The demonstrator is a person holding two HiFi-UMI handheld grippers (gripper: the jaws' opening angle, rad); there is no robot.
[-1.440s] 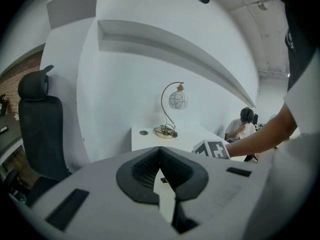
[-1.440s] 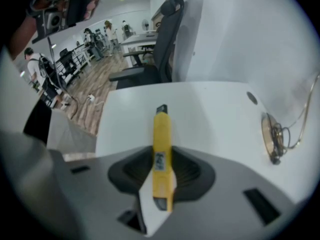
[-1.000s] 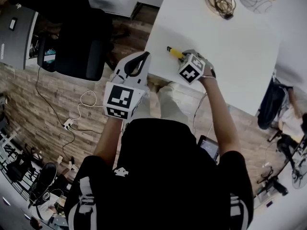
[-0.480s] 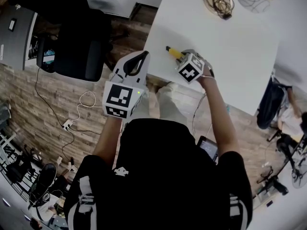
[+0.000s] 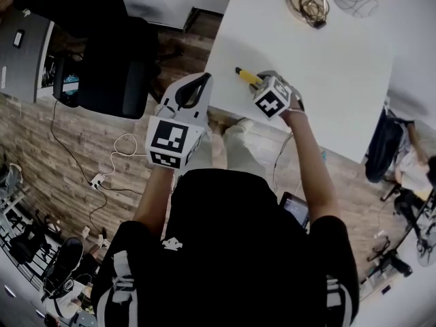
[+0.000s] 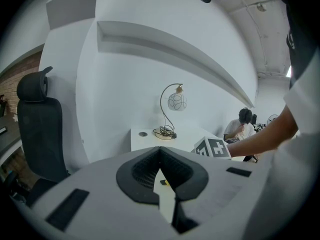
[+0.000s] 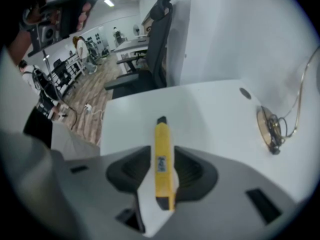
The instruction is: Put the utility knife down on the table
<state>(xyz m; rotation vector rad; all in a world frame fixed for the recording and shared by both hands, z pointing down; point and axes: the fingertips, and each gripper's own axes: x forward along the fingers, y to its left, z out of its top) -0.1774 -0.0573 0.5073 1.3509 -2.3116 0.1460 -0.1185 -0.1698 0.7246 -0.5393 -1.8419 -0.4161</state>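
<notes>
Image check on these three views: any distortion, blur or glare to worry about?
Head view: even light, white table bright but not blown out, dark shirt lacks detail. Left gripper view: strong fisheye, black corners, wall ledge bows into a curve. Right gripper view: same black corners; utility knife readable, its near end soft.

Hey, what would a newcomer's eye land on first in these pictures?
The bright yellow utility knife stands out first, lying on the white table between the jaws of the right gripper, which have just been opening. Next comes the left gripper with its black-and-white marker cube, shut and empty, held just off the table's edge.
</notes>
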